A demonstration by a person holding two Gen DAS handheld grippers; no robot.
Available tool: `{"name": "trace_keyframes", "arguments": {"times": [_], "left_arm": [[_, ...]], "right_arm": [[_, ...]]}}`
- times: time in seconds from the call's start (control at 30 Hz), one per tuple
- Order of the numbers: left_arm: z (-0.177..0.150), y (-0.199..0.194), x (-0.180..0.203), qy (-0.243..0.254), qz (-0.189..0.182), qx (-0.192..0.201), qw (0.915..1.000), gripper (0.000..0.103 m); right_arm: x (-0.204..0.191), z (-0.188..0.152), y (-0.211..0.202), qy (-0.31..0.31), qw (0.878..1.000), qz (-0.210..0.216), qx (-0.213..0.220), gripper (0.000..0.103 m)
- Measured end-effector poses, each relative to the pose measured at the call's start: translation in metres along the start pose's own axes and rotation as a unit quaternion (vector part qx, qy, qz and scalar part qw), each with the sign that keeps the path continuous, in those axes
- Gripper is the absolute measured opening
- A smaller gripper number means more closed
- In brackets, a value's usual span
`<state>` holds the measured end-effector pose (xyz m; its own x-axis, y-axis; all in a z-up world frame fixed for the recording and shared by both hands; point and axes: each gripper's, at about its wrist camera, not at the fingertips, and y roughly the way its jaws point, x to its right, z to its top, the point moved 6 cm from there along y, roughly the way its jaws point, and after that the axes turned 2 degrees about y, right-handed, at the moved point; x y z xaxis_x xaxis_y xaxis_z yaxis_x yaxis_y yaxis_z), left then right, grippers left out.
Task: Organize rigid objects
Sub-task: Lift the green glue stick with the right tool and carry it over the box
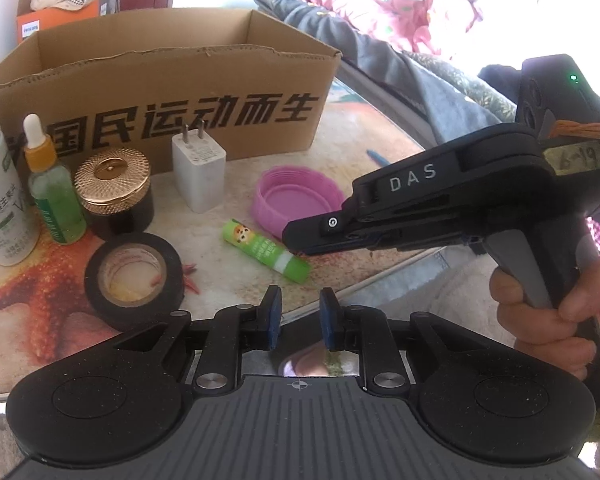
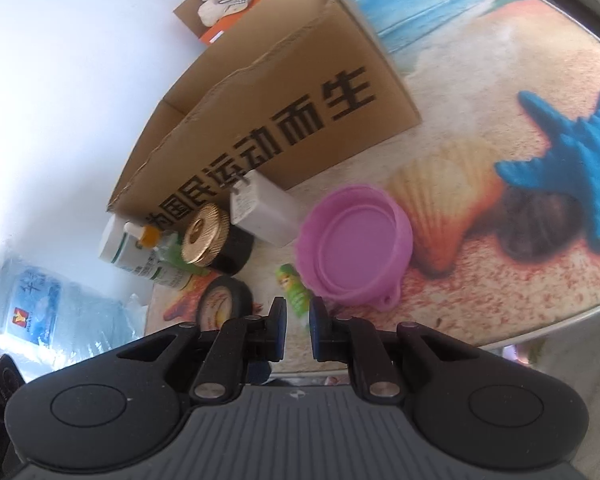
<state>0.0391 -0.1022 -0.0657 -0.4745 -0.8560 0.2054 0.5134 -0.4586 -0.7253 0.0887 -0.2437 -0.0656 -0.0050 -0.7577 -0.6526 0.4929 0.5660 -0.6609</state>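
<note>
Open brown cardboard box (image 1: 160, 92) behind white wall charger (image 1: 198, 172), gold-lidded dark jar (image 1: 114, 192), green dropper bottle (image 1: 54, 196). Black tape roll (image 1: 134, 276), green glue stick (image 1: 264, 250), pink plastic lid (image 1: 296, 200) nearer.

My left wrist camera sits just behind the left tongs (image 1: 299, 307) and looks forward and down over the near edge of the worktop (image 1: 340, 128), close in, facing the cardboard box (image 1: 160, 76). My right wrist camera rides behind the right tongs (image 2: 297, 317), rolled, so the worktop tilts. Both views share the box, the pink lid (image 1: 296, 196), the green glue stick (image 1: 266, 250) and the black tape roll (image 1: 134, 276).
</note>
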Motion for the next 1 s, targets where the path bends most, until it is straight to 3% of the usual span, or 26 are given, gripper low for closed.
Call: {"name": "trace_keyframes", "arguments": {"times": [0.23,0.57,0.77,1.0], "left_arm": [[0.011,0.012,-0.002,-0.023,0.003,-0.003,0.9997,0.034],[0.02,0.032,-0.01,-0.049,0.006,-0.026,0.9985,0.034],[0.02,0.032,-0.018,-0.05,0.02,-0.024,0.9983,0.034],[0.021,0.028,-0.02,-0.054,0.027,-0.017,0.998,0.03]], "right_arm": [[0.004,0.006,0.009,-0.008,1.0,0.012,-0.014,0.015],[-0.007,0.005,0.027,-0.063,0.996,0.003,-0.058,0.018],[-0.005,0.008,0.034,-0.052,0.993,0.039,-0.098,0.019],[0.002,0.006,0.035,-0.009,0.994,0.066,-0.089,0.018]]}}
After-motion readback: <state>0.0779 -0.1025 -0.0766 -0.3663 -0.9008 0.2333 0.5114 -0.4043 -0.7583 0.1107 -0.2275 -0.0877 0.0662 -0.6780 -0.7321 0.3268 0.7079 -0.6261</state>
